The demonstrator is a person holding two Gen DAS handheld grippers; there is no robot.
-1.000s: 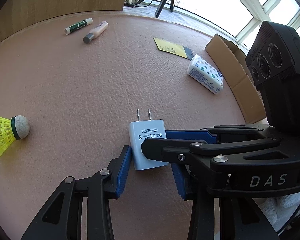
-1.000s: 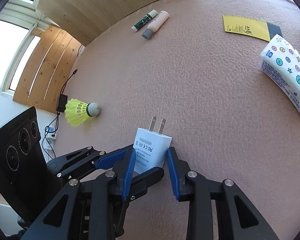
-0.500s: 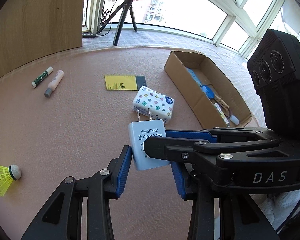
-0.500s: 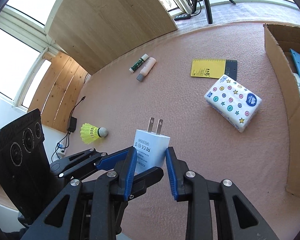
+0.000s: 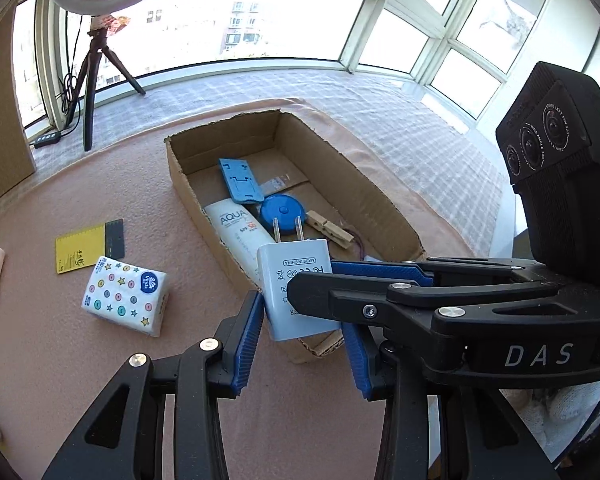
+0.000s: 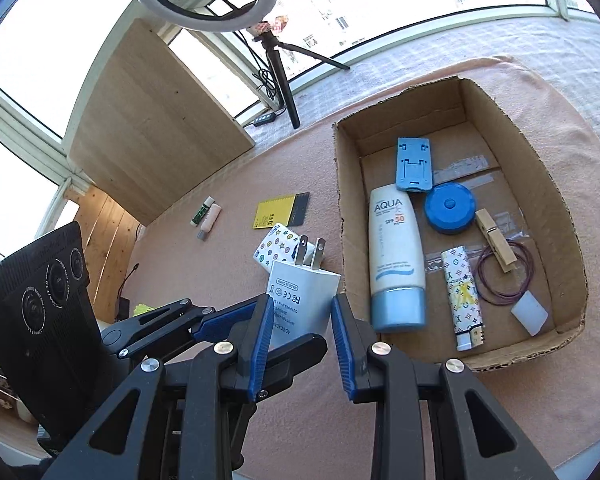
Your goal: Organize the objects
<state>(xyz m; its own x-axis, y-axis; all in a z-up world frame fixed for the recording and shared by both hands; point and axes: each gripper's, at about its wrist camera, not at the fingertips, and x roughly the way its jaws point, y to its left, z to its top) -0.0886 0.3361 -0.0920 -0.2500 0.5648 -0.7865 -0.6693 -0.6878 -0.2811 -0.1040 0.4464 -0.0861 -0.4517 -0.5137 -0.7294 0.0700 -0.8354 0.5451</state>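
Note:
A white charger plug point(image 5: 296, 284) hangs above the pink tabletop with its two prongs pointing away from me. Both grippers grip it. My left gripper point(image 5: 302, 332) is shut on its wide sides, blue pads pressing from left and right. My right gripper point(image 6: 302, 332) is shut on its thin sides, and its arm crosses the left wrist view from the right. The plug point(image 6: 304, 300) hovers by the near left wall of an open cardboard box point(image 6: 540, 176), also seen as the box point(image 5: 380, 200) straight ahead in the left wrist view.
The box holds a sunscreen tube point(image 6: 396, 260), a blue stand point(image 6: 414, 164), a blue round case point(image 6: 450, 208), a clothespin point(image 6: 496, 246), a lighter point(image 6: 464, 296) and a purple loop. On the table lie a tissue pack point(image 5: 124, 300), yellow notepad point(image 5: 88, 246) and two small tubes point(image 6: 206, 218). A tripod point(image 6: 280, 80) stands behind.
Both grippers rose together with the plug and swung across the table toward the cardboard box, which now fills the view ahead. The shuttlecock has slid out of the left wrist view.

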